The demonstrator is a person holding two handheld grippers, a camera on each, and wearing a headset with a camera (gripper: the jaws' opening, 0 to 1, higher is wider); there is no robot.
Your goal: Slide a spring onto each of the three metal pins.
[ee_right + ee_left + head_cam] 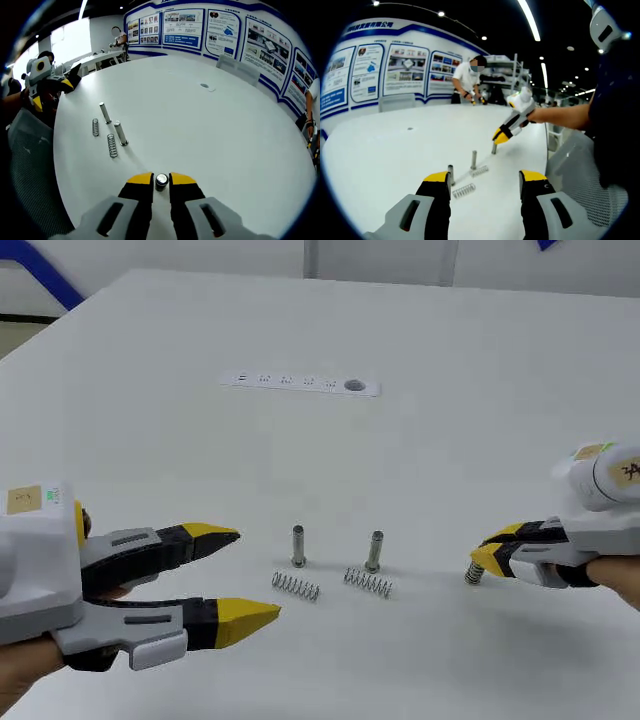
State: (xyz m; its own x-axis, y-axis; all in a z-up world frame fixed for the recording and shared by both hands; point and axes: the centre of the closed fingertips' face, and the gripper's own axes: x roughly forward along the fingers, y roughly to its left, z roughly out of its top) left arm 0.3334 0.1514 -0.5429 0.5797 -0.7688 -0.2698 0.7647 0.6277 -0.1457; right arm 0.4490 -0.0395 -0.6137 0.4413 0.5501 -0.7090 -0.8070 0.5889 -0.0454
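Two bare metal pins (298, 545) (375, 551) stand upright mid-table, and a loose spring lies in front of each (296, 586) (367, 583). A third pin (474, 573) to the right has a spring coiled around it. My right gripper (487, 553) is shut on that spring; its own view shows the pin's top (161, 181) pinched between the yellow tips. My left gripper (245, 573) hovers open at the lower left, a short way from the nearest pin (451, 175) and spring (464, 190), holding nothing. It looks toward the right gripper (500, 136).
A flush socket panel (300, 383) is set in the white table (400, 330) beyond the pins. A mesh chair (580, 170) stands at the table's near edge. A person (467, 82) works at another bench far behind.
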